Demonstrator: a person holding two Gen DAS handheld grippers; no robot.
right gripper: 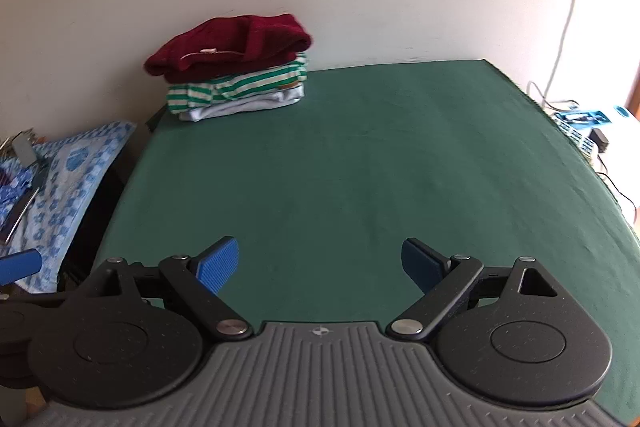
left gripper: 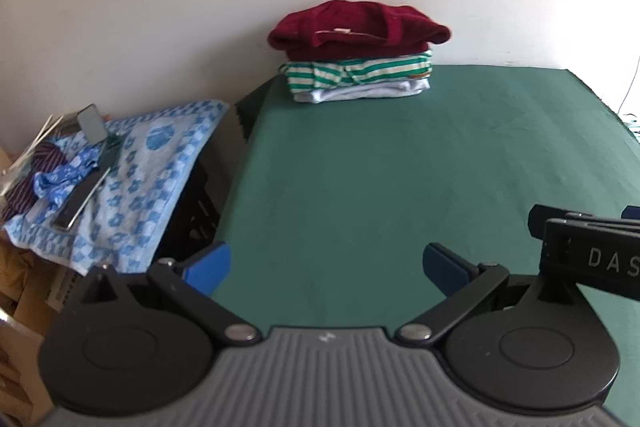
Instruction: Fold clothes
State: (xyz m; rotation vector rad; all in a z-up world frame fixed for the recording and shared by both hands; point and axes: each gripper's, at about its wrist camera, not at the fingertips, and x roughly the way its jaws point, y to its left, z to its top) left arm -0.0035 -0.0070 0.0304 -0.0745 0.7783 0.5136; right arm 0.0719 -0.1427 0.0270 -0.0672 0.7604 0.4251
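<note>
A stack of folded clothes [left gripper: 358, 55] [right gripper: 232, 67] rests at the far left corner of the green table [left gripper: 400, 167] [right gripper: 340, 167], against the wall: a dark red garment on top, a green-and-white striped one under it, a pale one at the bottom. My left gripper [left gripper: 326, 267] hovers open over the table's near edge, with nothing between its blue pads. My right gripper [right gripper: 320, 263] is open too and holds nothing; part of its black body shows at the right edge of the left wrist view. Both are far from the stack.
Left of the table, a blue-and-white patterned towel [left gripper: 136, 179] [right gripper: 60, 187] lies over a black stand, with crumpled cloth and a metal tool on it. Cardboard boxes [left gripper: 20, 307] sit below. To the right, cables and a blue basket [right gripper: 584, 123] stand beyond the table edge.
</note>
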